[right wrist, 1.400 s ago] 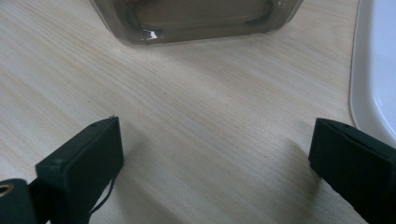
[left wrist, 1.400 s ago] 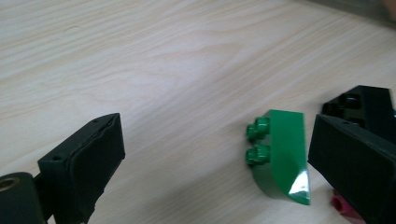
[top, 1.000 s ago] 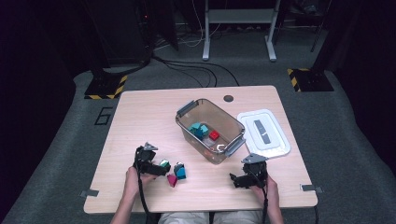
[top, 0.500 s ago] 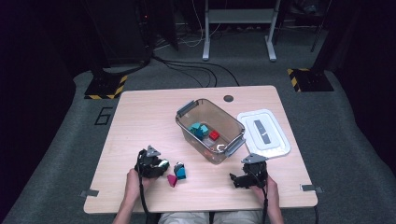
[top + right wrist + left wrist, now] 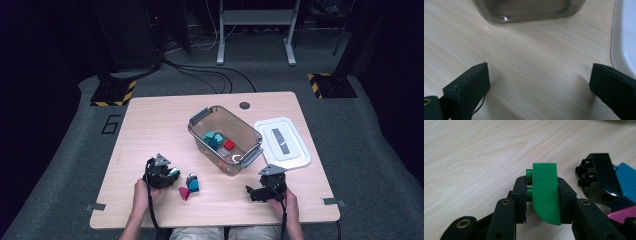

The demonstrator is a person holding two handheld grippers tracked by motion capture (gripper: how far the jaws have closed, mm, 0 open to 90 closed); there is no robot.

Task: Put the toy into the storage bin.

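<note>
Green brick [image 5: 545,192] sits clamped in the left gripper [image 5: 543,195] jaws.

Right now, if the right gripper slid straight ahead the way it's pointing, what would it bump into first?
Probably the clear box. The right gripper is open, with bare table ahead, then the box wall. The white lid lies off to one side.

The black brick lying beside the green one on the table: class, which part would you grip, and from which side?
Grip the black brick across its two flat side faces, coming from above. It lies on its side, studs pointing sideways, and its curved face would slip. The blue brick touches its far side, so approach from the open table side.
</note>
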